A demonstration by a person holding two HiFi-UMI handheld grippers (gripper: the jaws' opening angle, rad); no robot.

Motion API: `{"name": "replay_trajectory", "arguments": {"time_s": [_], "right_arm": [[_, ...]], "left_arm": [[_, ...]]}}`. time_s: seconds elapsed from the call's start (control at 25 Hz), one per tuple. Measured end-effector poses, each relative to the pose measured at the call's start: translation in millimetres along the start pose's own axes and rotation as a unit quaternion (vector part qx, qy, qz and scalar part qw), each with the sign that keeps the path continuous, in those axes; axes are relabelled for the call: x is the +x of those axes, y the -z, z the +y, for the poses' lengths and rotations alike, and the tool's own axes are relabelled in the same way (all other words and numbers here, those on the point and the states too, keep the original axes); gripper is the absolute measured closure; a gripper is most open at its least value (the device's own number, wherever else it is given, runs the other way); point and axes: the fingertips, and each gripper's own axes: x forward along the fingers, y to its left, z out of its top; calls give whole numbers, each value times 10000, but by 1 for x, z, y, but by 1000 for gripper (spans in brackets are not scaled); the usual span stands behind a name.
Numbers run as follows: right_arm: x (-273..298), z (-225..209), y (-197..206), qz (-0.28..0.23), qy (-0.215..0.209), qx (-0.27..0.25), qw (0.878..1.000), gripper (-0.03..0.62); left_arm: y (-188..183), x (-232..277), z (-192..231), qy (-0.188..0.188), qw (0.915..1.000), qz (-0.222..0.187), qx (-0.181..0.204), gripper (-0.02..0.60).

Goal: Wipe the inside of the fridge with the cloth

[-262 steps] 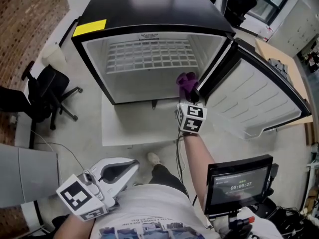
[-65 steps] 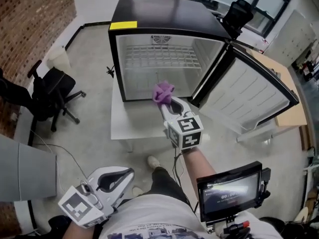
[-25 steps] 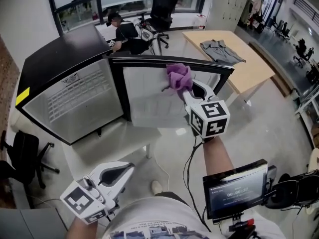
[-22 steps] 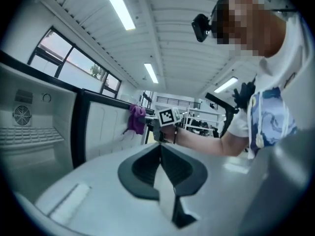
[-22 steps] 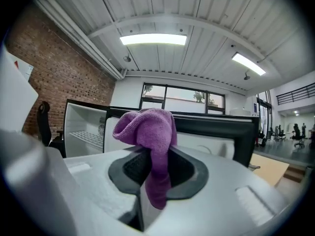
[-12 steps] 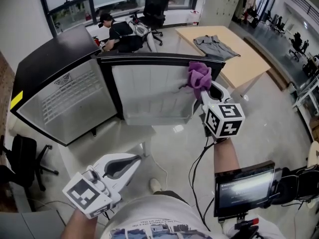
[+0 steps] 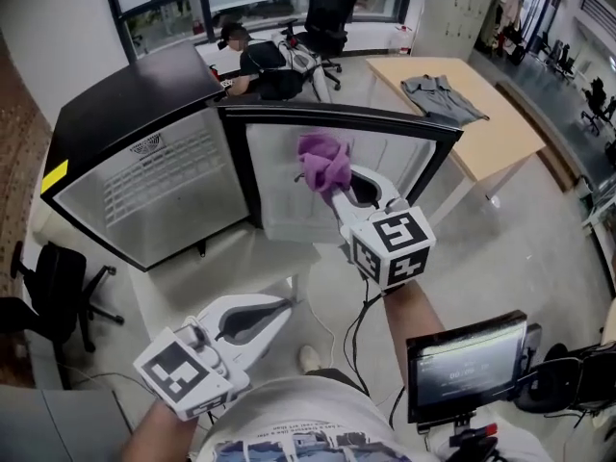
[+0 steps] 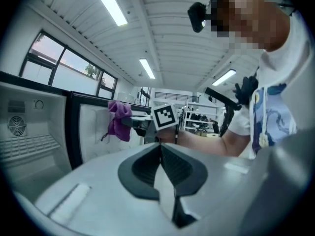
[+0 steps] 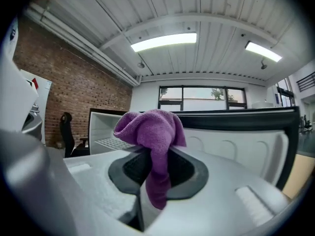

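The black fridge (image 7: 135, 104) stands open, its white cavity with a wire shelf (image 7: 159, 176) at left. Its door (image 7: 404, 157) swings out to the right, white liner facing me. My right gripper (image 7: 334, 189) is shut on a bunched purple cloth (image 7: 322, 165), held up in front of the door liner near the hinge side. In the right gripper view the cloth (image 9: 153, 131) hangs down between the jaws (image 9: 155, 154), with the door liner (image 9: 236, 141) behind it. My left gripper (image 7: 279, 306) is low at the left, shut and holding nothing; its tips (image 8: 160, 146) meet in the left gripper view.
The fridge sits on a low white platform (image 7: 217, 268). A black office chair (image 7: 38, 301) stands at the left. A wooden table (image 7: 481, 114) with a grey garment is at the right rear. A person sits behind the fridge (image 7: 255, 61). A screen (image 7: 467, 364) hangs at my lower right.
The right gripper with the cloth came out of the fridge cavity and over to the door liner; in the last half second it shifted left along the door. The left gripper stayed low.
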Motion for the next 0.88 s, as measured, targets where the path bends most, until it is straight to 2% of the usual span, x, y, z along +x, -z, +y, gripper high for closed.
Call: {"name": "replay_trajectory", "arguments": {"time_s": [0.16, 0.32, 0.52, 0.88], "right_arm": [[37, 42, 6, 58, -482, -101, 9988, 520], [68, 56, 25, 162, -607, -208, 9978, 520], [66, 40, 34, 239, -394, -137, 9988, 522], [32, -19, 44, 267, 374, 25, 9989, 520]], "left_arm": [[-1, -12, -6, -204, 9997, -17, -144, 574], [9, -27, 7, -503, 9986, -10, -152, 574], [14, -40, 10, -657, 9974, -36, -277, 574], [20, -26, 4, -301, 9991, 75, -295, 574]]}}
